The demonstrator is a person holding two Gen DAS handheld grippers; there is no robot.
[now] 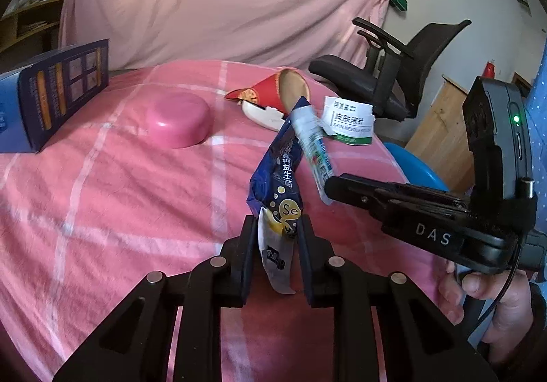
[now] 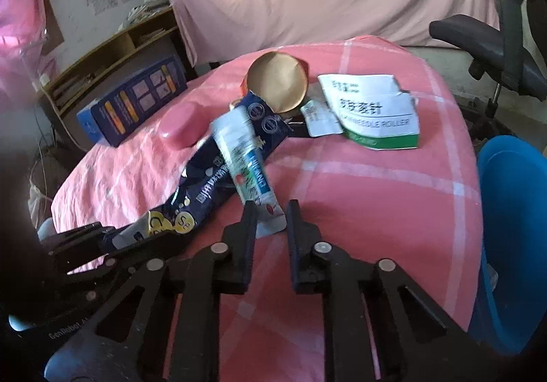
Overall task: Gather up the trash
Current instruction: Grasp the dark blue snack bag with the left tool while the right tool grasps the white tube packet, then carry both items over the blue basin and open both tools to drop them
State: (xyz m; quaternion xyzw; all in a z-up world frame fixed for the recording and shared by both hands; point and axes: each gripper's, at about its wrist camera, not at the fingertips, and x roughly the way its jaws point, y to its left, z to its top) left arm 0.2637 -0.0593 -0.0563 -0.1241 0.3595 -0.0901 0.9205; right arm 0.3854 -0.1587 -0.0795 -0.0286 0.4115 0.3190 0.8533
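Blue snack wrapper (image 1: 275,187) sits clenched in the left tool (image 1: 277,228). Right tool (image 2: 268,211) grips the toothpaste tube (image 2: 244,160), both near the red paper cup (image 2: 277,81).

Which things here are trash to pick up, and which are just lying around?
Trash:
dark blue wrapper, in the left gripper
tube, in the right gripper
torn white box
red paper cup

Probably just lying around:
pink lid
blue box
office chair
blue bin, maybe for the trash
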